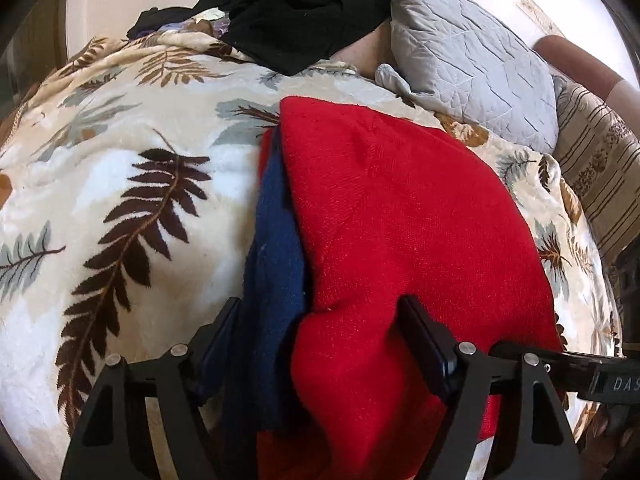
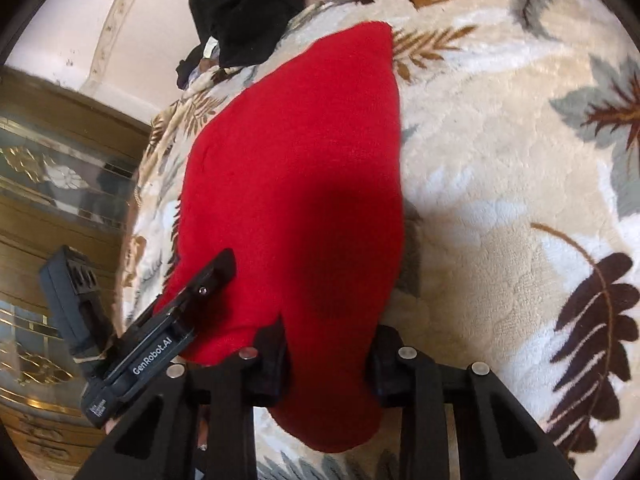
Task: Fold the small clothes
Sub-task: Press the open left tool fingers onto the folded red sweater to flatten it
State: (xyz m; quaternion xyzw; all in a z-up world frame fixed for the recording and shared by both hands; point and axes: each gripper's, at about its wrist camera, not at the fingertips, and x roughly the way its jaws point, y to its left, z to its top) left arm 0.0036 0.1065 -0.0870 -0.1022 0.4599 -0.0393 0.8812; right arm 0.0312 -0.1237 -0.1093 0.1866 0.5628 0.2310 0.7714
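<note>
One red garment (image 1: 400, 220), one blue garment (image 1: 276, 248) beside it. One black clothes heap (image 1: 296, 12). One grey quilted pillow (image 1: 472, 60). One leaf-print blanket (image 1: 120, 184). Two grippers: left gripper (image 1: 320, 312), right gripper (image 2: 330, 340).

Garment (image 1: 400, 216) lies on blanket (image 1: 132, 184), second cloth (image 1: 276, 248) under its left edge, pillow (image 1: 464, 56) and clothes pile (image 1: 296, 4) behind.

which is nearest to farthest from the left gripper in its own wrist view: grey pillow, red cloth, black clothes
1. red cloth: between the open fingers of the left gripper, with a blue layer beside it.
2. grey pillow: beyond the cloth, upper right.
3. black clothes: top centre, at the far edge of the leaf blanket.
</note>
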